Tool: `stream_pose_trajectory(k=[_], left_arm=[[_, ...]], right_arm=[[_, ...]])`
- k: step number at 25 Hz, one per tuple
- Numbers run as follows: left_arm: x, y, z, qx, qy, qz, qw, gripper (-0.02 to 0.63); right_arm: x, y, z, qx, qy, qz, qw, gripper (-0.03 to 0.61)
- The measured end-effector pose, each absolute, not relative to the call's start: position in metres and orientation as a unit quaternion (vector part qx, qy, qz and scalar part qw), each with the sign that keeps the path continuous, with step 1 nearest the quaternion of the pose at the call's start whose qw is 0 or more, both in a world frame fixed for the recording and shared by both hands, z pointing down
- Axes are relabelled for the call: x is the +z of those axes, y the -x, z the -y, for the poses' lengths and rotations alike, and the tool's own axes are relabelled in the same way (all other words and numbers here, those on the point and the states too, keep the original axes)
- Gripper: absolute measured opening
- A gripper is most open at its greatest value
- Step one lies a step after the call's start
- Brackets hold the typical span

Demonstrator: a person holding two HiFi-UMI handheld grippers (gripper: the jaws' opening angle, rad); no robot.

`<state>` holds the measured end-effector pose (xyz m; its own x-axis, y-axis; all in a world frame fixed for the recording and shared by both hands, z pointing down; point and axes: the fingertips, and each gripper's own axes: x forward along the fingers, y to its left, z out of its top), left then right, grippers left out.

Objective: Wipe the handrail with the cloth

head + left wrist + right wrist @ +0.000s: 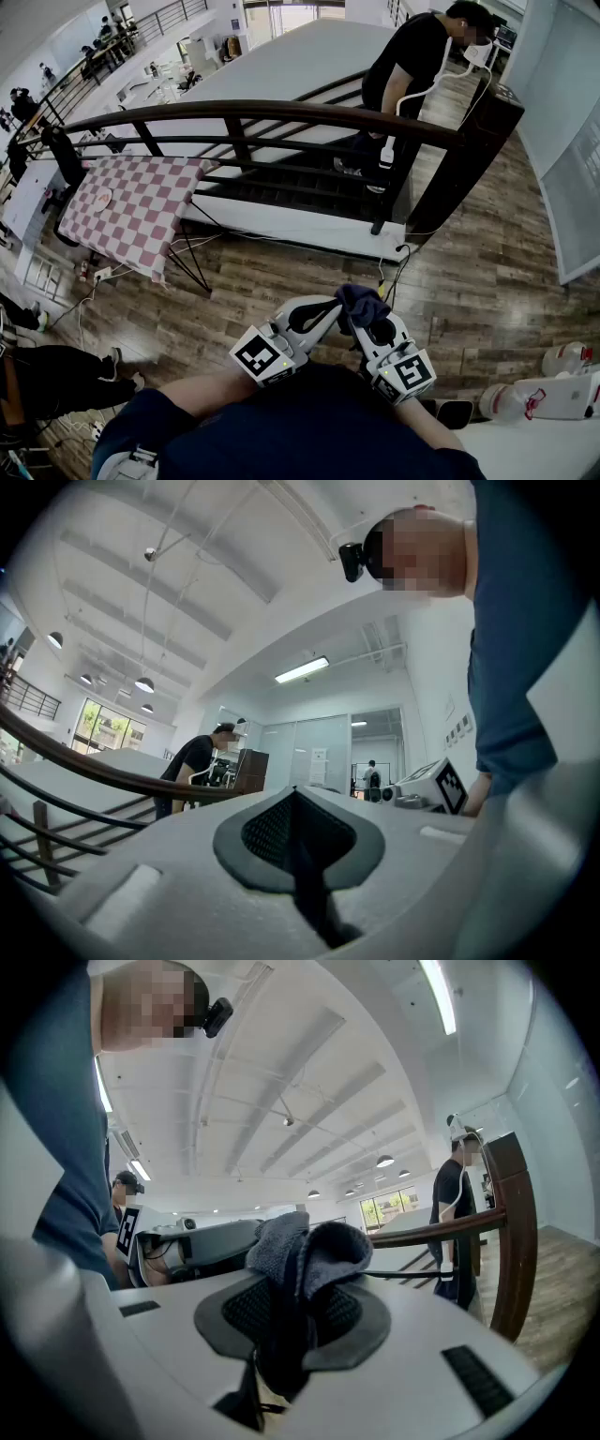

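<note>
The right claw (pixel 292 1312) is clenched on a crumpled dark blue-grey terry cloth (pixel 305 1246), which bunches up above its dark pads. Both are held low, close to the person's body and well apart from the curved dark brown wooden handrail (pixel 281 111) that runs across the top of the head view. The left claw (pixel 298 808) sits just beside the right one with its jaws pressed together on nothing, while a person in a black shirt (pixel 408 61) stands beyond the handrail and a red-and-white checked surface (pixel 141 211) stands near the rail's left end.
</note>
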<state>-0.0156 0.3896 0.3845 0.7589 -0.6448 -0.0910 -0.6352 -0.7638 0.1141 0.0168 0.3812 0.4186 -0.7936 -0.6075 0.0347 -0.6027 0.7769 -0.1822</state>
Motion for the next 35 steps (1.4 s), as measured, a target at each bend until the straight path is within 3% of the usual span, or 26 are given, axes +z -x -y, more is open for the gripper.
stream_pose_trajectory(k=[26, 35], left_arm=[[0.395, -0.037, -0.352, -0.041, -0.937, 0.346, 0.032, -0.005], [0.403, -0.02, -0.27, -0.072, -0.94, 0.33, 0.043, -0.005]], right_arm=[[0.442, -0.063, -0.338, -0.126, 0.313, -0.941, 0.029, 0.093], [0.448, -0.053, -0.26, -0.106, 0.339, -0.935, 0.009, 0.092]])
